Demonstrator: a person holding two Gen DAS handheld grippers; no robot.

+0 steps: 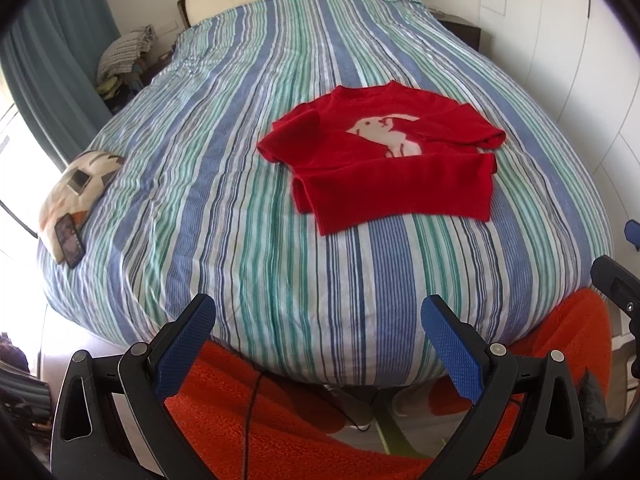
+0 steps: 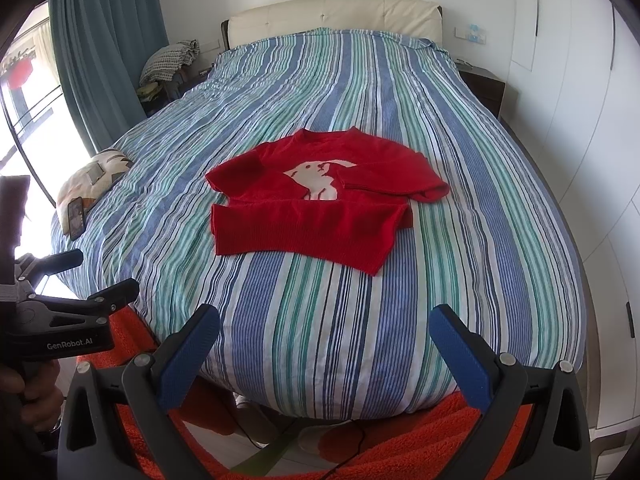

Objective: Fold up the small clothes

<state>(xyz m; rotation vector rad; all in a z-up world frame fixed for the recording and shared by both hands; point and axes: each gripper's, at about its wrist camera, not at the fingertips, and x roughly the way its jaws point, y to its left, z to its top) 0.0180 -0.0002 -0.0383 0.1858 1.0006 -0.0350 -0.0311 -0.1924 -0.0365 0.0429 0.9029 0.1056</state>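
A small red knitted sweater with a white animal motif on the chest (image 1: 384,160) is laid on a bed covered by a blue, green and white striped duvet (image 1: 224,184). In the left wrist view the sweater is seen right of centre in the upper half of the frame; in the right wrist view it (image 2: 316,208) is seen near the middle. Its neckline is turned toward the cream padded headboard (image 2: 336,16) at the top of the frame, and both sleeves are seen folded in across the body, the lower hem being doubled upward.

The left gripper (image 1: 318,344) is held at the bottom of its own view, over the near edge of the duvet; its blue-padded fingers (image 1: 186,344) are spread wide, with nothing between them. The same tool is seen from the side at the lower left of the right wrist view, gripped by a hand (image 2: 30,396). The right gripper (image 2: 324,352) is likewise held at the bottom of its frame, its blue pads (image 2: 464,356) set well apart and nothing clasped. Both grippers are kept well apart from the sweater.

A cream patterned cushion (image 1: 78,188) is seen at the left edge of the bed, with a dark smartphone (image 1: 70,240) lying against its near end. An orange shaggy rug (image 1: 280,412) is visible on the floor below the foot of the bed. Teal curtains (image 2: 104,40) hang at the upper left, and white wardrobe doors (image 2: 572,100) fill the right side.
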